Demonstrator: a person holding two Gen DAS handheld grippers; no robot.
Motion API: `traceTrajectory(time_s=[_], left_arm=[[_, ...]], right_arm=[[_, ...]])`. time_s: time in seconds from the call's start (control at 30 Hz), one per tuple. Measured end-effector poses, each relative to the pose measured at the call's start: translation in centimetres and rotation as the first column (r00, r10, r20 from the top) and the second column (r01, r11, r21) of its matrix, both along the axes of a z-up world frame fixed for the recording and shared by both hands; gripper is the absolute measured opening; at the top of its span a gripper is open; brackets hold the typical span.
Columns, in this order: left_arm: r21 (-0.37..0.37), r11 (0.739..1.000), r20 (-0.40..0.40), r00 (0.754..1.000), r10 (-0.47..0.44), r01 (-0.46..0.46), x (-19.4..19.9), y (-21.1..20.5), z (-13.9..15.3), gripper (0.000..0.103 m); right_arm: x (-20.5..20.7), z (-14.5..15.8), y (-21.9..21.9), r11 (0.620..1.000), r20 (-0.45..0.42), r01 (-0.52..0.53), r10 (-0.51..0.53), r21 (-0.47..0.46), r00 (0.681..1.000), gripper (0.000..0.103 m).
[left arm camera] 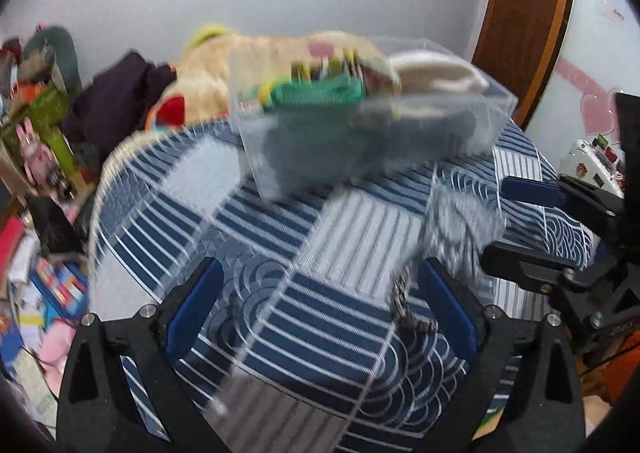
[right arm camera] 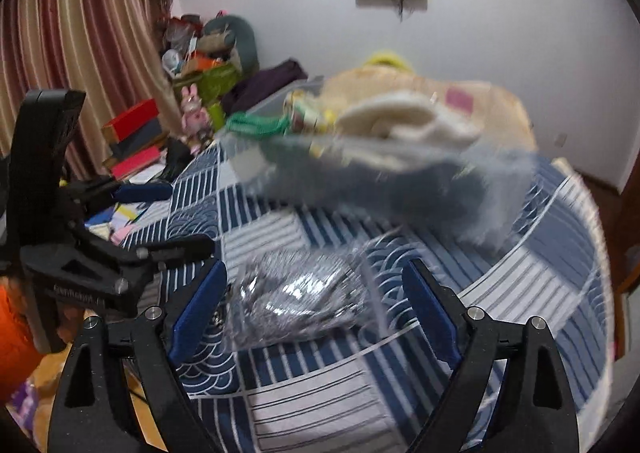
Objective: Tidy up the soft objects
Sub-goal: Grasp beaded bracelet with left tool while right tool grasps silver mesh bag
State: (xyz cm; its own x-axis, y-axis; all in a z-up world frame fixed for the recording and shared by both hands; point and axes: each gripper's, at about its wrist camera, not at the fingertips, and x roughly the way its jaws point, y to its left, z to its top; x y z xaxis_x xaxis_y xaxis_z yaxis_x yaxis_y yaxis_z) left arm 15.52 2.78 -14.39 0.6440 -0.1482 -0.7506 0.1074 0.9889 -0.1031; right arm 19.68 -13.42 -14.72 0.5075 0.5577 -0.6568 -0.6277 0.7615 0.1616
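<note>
A clear plastic bin (left arm camera: 360, 133) stands on the blue striped bed, filled with soft things: a cream cloth (left arm camera: 432, 73), green yarn (left arm camera: 320, 91) and a dark grey item. It also shows in the right wrist view (right arm camera: 400, 173). A grey-and-white patterned soft item (right arm camera: 296, 293) lies on the bed between my right gripper's (right arm camera: 316, 309) open fingers, not touched. It shows in the left wrist view (left arm camera: 456, 229), to the right of my left gripper (left arm camera: 320, 309), which is open and empty over the quilt.
A large beige plush (left arm camera: 224, 73) and dark purple clothes (left arm camera: 116, 97) lie behind the bin. Boxes, books and a pink bunny toy (right arm camera: 194, 115) clutter the floor left of the bed (left arm camera: 280, 253). A curtain (right arm camera: 80, 33) hangs at left; a wooden door (left arm camera: 524, 13) stands at right.
</note>
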Motion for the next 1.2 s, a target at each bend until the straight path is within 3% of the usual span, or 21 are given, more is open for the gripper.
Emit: traceTrajectory(time_s=[0.03, 0.1, 0.17, 0.2, 0.27, 0.37, 0.47, 0.63, 0.7, 0.9, 1.2], left_arm=[[-0.016, 1.000, -0.015, 1.000, -0.005, 0.004, -0.1, -0.1, -0.6, 0.097], [-0.019, 1.000, -0.033, 0.999, -0.012, 0.011, -0.2, -0.3, -1.1, 0.084], [-0.020, 1.000, -0.052, 0.999, -0.011, 0.010, -0.1, -0.6, -1.8, 0.082], [-0.027, 1.000, -0.055, 0.998, -0.008, 0.006, -0.2, -0.6, -2.0, 0.080], [-0.046, 0.999, -0.065, 0.998, -0.013, 0.010, -0.1, -1.0, -2.2, 0.075], [-0.039, 0.999, -0.045, 0.999, -0.026, 0.025, -0.3, -1.7, -2.2, 0.067], [-0.022, 0.998, -0.030, 0.998, -0.052, 0.051, -0.6, -2.7, -2.3, 0.056], [0.009, 0.997, -0.004, 0.997, -0.076, 0.076, -0.5, -4.0, -2.3, 0.030], [0.015, 0.996, 0.001, 0.996, -0.087, 0.087, -0.4, -4.4, -2.1, 0.010], [0.035, 0.996, 0.036, 0.996, -0.082, 0.081, -0.4, -4.9, -1.1, 0.006], [0.032, 0.998, 0.215, 0.975, -0.055, 0.050, -1.6, -4.0, 4.9, 0.006]], right_arm=[[0.5, -0.5, 0.2, 1.000, -0.029, -0.008, 0.008, -0.003, 1.000, 0.087], [0.6, -1.0, 0.2, 1.000, -0.053, -0.009, 0.009, -0.008, 0.999, 0.076], [0.9, -1.5, 0.1, 1.000, -0.082, -0.018, 0.018, 0.003, 0.996, 0.062], [0.6, -1.6, -0.1, 1.000, -0.092, -0.017, 0.018, 0.013, 0.996, 0.061], [0.2, -1.8, -0.6, 1.000, -0.091, -0.008, 0.010, 0.026, 0.996, 0.049], [-0.2, -1.5, -1.2, 0.999, -0.078, -0.006, 0.009, 0.042, 0.997, 0.039], [-0.7, -0.7, -1.9, 0.998, -0.037, 0.015, -0.013, 0.054, 0.999, 0.033], [-1.2, 0.9, -3.6, 0.994, 0.021, 0.067, -0.069, 0.083, 0.997, 0.032], [-1.3, 1.5, -4.2, 0.992, 0.038, 0.084, -0.088, 0.091, 0.995, 0.032], [-1.6, 2.6, -5.5, 0.987, 0.074, 0.119, -0.127, 0.109, 0.989, 0.032], [-1.7, 5.7, -6.0, 0.981, 0.176, 0.136, -0.160, 0.140, 0.971, 0.032]])
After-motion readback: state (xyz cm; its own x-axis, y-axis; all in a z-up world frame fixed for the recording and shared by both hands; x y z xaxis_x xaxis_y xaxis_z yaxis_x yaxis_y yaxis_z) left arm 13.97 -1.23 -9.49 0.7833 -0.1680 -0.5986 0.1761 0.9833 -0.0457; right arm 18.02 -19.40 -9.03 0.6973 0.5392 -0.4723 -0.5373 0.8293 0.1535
